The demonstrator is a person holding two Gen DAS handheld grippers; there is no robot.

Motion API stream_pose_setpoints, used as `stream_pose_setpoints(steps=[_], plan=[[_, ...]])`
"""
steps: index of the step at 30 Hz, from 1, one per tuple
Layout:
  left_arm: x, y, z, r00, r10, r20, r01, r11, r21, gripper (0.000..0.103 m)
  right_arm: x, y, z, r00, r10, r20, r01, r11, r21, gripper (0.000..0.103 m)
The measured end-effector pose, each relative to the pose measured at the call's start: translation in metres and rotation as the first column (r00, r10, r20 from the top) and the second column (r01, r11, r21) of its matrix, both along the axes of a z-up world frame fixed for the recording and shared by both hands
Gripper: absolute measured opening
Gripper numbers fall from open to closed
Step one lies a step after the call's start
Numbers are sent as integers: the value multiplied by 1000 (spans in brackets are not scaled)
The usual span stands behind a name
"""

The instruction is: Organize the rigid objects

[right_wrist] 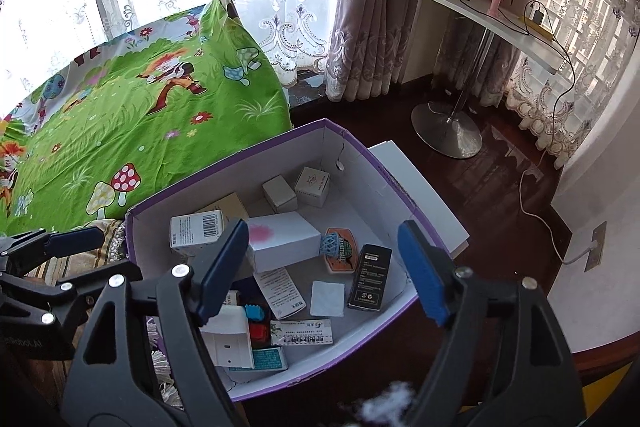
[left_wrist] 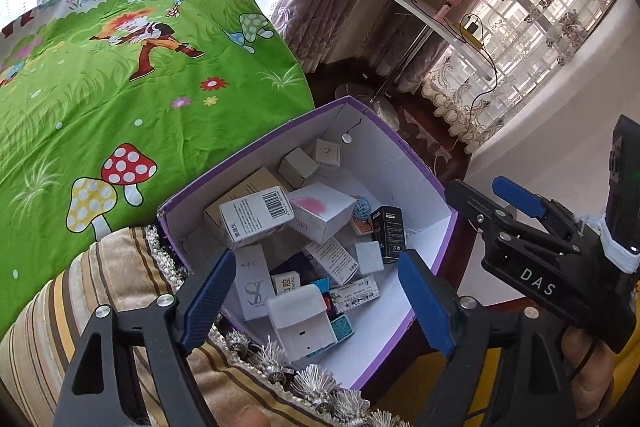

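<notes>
A purple cardboard box (left_wrist: 404, 163) (right_wrist: 384, 175) with a white inside holds several small cartons: a barcode carton (left_wrist: 256, 217) (right_wrist: 196, 229), a white box with a pink smudge (left_wrist: 324, 211) (right_wrist: 284, 241), a black carton (left_wrist: 388, 233) (right_wrist: 370, 277) and a white plastic device (left_wrist: 298, 321) (right_wrist: 228, 337). My left gripper (left_wrist: 318, 301) is open and empty above the box's near end. My right gripper (right_wrist: 324, 269) is open and empty above the box; it also shows at the right of the left wrist view (left_wrist: 516, 197).
The box rests beside a striped, tasselled cushion (left_wrist: 100, 275) and a green cartoon bedsheet (left_wrist: 120, 75) (right_wrist: 132, 99). A white shelf on a chrome stand (right_wrist: 472, 7), curtains, dark wood floor (right_wrist: 500, 187) and a wall cable lie to the right.
</notes>
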State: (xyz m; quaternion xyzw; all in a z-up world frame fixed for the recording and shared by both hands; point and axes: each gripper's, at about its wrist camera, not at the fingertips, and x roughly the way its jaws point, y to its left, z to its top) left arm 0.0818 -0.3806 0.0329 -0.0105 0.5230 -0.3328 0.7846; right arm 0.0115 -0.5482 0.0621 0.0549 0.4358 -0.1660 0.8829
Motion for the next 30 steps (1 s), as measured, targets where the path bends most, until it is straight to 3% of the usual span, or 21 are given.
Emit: stream_pose_setpoints(steps=[6, 15, 30], plan=[[-5, 8, 0, 1000, 24, -19, -25, 1000, -14, 86, -13, 3, 1, 1000, 5, -6, -5, 1000, -2, 80], [-6, 9, 3, 999, 48, 23, -48, 999, 24, 87, -23, -1, -1, 1000, -8, -17, 8, 1000, 13, 80], [-11, 5, 7, 998, 31, 59, -33, 999, 25, 87, -24, -1, -4, 1000, -11, -22, 12, 1000, 20, 80]])
